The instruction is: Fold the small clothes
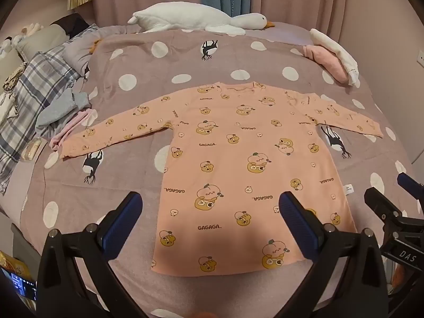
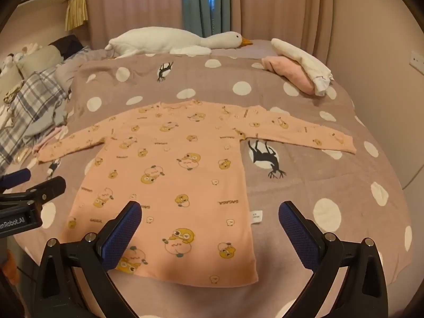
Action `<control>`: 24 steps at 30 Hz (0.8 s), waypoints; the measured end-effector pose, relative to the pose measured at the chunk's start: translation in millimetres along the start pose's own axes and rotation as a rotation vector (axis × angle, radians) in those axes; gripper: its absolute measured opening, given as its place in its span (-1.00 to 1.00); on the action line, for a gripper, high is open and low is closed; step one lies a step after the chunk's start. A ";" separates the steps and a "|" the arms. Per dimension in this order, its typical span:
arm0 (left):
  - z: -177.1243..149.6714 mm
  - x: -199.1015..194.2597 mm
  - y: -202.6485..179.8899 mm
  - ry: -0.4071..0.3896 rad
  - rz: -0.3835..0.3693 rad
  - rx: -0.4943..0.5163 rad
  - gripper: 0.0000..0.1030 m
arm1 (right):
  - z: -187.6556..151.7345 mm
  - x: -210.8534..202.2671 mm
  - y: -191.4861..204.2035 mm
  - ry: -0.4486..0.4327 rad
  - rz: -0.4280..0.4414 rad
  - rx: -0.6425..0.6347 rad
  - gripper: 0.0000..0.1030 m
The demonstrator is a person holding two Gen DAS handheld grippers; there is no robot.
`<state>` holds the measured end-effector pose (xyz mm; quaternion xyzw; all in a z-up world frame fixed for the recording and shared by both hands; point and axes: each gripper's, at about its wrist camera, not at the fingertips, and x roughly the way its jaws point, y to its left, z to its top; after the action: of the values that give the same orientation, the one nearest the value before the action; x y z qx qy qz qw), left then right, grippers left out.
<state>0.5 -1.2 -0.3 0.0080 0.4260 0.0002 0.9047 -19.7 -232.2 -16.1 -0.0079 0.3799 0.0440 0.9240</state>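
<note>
Spread flat across the dotted bed, mid-frame: pink long-sleeved shirt, sleeves out, no fold made yet. Already folded, upper right: small pile of clothes. Hovering at lower frame, both released and empty: left hand-held gripper, right hand-held gripper.

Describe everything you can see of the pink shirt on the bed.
The shirt is a small, peach-pink, long-sleeved top of soft-looking knit, printed with cartoon characters and "GAGAGA". It lies flat and unfolded on the dotted blanket, both sleeves spread outward, neckline away from the cameras. A white tag sticks out at one side seam. Nothing else touches it.
</note>
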 end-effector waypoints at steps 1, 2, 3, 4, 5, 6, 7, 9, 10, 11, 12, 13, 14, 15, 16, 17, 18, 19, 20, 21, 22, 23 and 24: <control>0.2 0.5 -0.6 0.001 0.000 0.002 1.00 | 0.2 -0.3 0.0 -0.001 0.003 0.002 0.98; 0.5 1.0 -1.5 0.003 -0.001 0.005 1.00 | 0.4 -0.7 -0.1 -0.003 0.004 0.003 0.98; 0.8 1.4 -2.7 0.003 -0.006 0.009 1.00 | 0.6 -1.1 0.0 -0.003 0.004 0.003 0.98; 1.2 1.8 -4.3 0.004 -0.005 0.012 1.00 | 0.6 -1.3 0.2 -0.003 0.005 0.002 0.98; 1.7 2.2 -6.1 0.003 0.000 0.017 1.00 | 0.6 -1.6 0.4 -0.002 0.005 0.002 0.98; -5.2 -1.2 -3.1 -0.021 -0.006 0.000 1.00 | 0.5 -2.0 0.7 -0.001 0.006 0.003 0.98; -6.1 -1.9 -4.0 -0.024 -0.002 0.002 1.00 | 0.4 -2.6 1.1 -0.001 0.008 0.001 0.98; -1.7 -3.5 -5.1 -0.015 0.002 0.004 1.00 | 2.1 -2.7 1.1 0.002 0.010 -0.002 0.98; -1.7 -3.9 -6.1 -0.016 0.003 0.004 1.00 | 6.3 -3.4 0.4 0.001 0.009 0.000 0.98; -1.7 -4.2 -7.0 -0.017 0.003 0.003 1.00 | 5.6 -3.1 0.4 0.000 0.009 0.000 0.98; -1.6 -4.5 -8.1 -0.018 0.003 0.003 1.00 | 6.0 -3.1 0.3 0.001 0.010 0.001 0.98; 0.8 -3.0 -1.3 -0.015 -0.003 0.000 1.00 | 6.4 -3.0 0.1 0.002 0.012 0.001 0.98; 1.2 -2.7 -1.6 -0.014 -0.001 0.000 1.00 | 6.8 -2.9 -0.1 0.002 0.013 0.000 0.98; 1.7 -3.1 -1.5 -0.015 0.000 0.001 1.00 | 7.3 -2.6 -0.2 0.003 0.014 -0.001 0.98; 1.6 -3.4 -1.6 -0.016 0.000 0.002 1.00 | 7.9 -2.2 -0.3 0.004 0.013 -0.002 0.98; 2.1 -3.4 -1.9 -0.016 0.000 0.002 1.00 | 2.8 -3.3 1.8 -0.001 0.008 -0.001 0.98; 2.6 -3.3 -2.3 -0.017 0.000 0.003 1.00 | 2.6 -3.1 1.8 0.000 0.008 0.000 0.98; 3.2 -3.2 -2.7 -0.018 0.000 0.004 1.00 | 2.4 -3.1 1.9 0.000 0.009 0.000 0.98; 2.8 -4.5 -1.9 -0.020 0.000 0.004 1.00 | 2.4 -3.1 2.0 -0.001 0.008 -0.001 0.98; 2.9 -4.8 -1.5 -0.020 0.002 0.006 1.00 | 3.4 -3.7 2.6 0.001 0.008 0.000 0.98; 3.5 -4.7 -1.5 -0.020 0.003 0.007 1.00 | 2.7 -3.1 1.8 -0.002 0.008 -0.002 0.98; 4.1 -4.6 -1.5 -0.021 0.002 0.008 1.00 | 3.5 -3.5 2.2 -0.002 0.007 -0.002 0.98; 3.1 -5.4 -0.5 -0.022 0.000 0.009 1.00 | 3.1 -2.9 1.2 -0.002 0.008 -0.001 0.98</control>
<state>-0.6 -1.8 5.9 0.0123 0.4161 -0.0016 0.9093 -19.6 -231.1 -11.9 -0.0067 0.3789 0.0477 0.9242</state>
